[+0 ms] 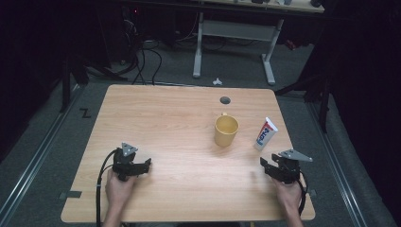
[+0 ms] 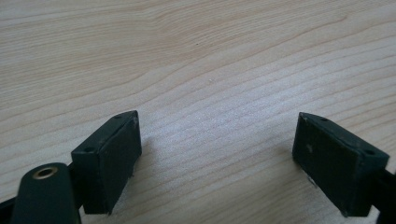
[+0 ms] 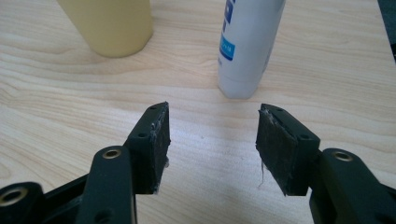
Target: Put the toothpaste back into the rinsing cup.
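Observation:
A yellow mug stands upright right of the table's middle, and its lower wall shows at the top left of the right gripper view. A white toothpaste tube with blue and red print stands on its cap just right of the mug; the tube is straight ahead of my right gripper. My right gripper rests near the front right of the table, open and holding nothing. My left gripper rests at the front left, open wide over bare wood.
The wooden table has a round cable hole near its far edge. Beyond it stand a white desk frame and cables on the grey floor. Metal rails run along both sides of the table.

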Demonstrator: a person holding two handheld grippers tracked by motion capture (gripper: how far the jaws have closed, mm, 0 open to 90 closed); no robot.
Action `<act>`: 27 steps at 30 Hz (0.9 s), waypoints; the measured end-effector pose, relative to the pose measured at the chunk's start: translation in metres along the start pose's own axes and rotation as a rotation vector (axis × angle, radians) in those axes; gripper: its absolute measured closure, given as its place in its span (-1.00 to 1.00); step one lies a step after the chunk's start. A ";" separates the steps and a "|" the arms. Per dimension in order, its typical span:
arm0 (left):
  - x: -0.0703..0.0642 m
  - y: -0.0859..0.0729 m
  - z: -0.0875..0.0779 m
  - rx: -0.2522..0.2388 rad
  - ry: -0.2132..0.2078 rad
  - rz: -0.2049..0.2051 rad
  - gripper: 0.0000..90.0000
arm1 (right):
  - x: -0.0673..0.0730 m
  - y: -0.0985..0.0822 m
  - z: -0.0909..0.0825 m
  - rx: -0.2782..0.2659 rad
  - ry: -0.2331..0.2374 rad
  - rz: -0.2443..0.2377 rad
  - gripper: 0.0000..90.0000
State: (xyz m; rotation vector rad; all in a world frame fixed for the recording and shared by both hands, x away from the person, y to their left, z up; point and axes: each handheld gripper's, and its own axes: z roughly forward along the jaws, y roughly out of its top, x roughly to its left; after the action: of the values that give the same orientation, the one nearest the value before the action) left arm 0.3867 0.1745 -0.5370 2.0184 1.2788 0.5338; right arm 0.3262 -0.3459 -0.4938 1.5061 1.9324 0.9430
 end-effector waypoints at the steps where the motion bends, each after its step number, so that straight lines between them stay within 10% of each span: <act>1: 0.000 0.000 0.000 0.000 0.000 0.000 -0.65 | 0.000 0.001 -0.001 -0.003 0.002 -0.001 -0.02; 27: 0.000 0.000 0.000 0.000 0.000 0.000 -0.65 | -0.005 0.035 -0.008 -0.039 -0.007 -0.024 -0.04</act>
State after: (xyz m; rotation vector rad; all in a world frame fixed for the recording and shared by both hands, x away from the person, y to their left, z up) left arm 0.3867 0.1745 -0.5369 2.0187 1.2787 0.5336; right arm 0.3431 -0.3472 -0.4614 1.4586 1.9118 0.9584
